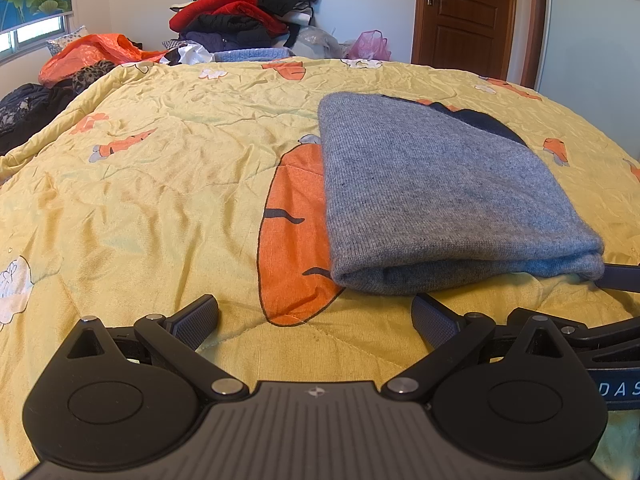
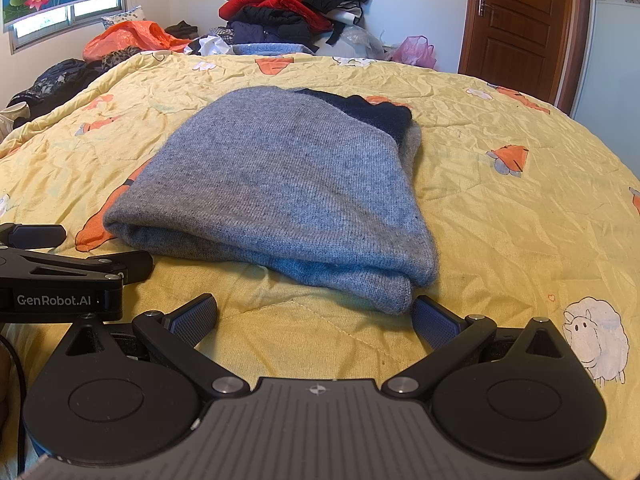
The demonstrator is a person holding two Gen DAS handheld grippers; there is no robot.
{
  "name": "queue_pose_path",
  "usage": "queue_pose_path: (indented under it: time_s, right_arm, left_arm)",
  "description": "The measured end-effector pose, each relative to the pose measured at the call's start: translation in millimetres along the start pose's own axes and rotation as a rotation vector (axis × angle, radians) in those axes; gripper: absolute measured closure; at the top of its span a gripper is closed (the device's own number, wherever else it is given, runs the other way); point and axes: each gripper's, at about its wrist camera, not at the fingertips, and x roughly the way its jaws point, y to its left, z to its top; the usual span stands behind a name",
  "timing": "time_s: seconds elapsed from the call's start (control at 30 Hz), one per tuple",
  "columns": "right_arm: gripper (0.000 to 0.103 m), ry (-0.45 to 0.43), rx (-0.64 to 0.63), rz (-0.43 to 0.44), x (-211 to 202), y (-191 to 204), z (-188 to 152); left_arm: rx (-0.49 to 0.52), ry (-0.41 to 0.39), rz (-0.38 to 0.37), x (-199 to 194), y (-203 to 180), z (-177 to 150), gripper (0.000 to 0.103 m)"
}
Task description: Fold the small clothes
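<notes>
A grey knitted garment (image 1: 432, 196) lies folded into a thick pad on the yellow carrot-print quilt (image 1: 160, 184), with a dark navy part (image 1: 488, 124) showing at its far end. My left gripper (image 1: 316, 316) is open just short of its near fold, a little to its left. In the right wrist view the same grey garment (image 2: 280, 188) lies straight ahead. My right gripper (image 2: 316, 316) is open too, its right finger (image 2: 436, 320) close to the garment's near corner. Nothing is between either pair of fingers.
A tall heap of red and black clothes (image 1: 248, 4) stands beyond the far edge of the bed, with an orange plastic bag (image 1: 92, 52) and dark clothes (image 1: 28, 108) at the far left. A brown door (image 1: 468, 12) is at the back right. The left gripper (image 2: 52, 268) shows at the right view's left edge.
</notes>
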Motion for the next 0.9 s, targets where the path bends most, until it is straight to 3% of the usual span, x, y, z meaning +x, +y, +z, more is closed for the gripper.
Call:
queue_pose_path:
  time_s: [0.9]
  right_arm:
    - [0.000,0.000,0.000,0.000,0.0,0.1,0.0]
  left_arm:
    - [-0.011,-0.001,-0.012,2.0,4.2,4.9,0.000]
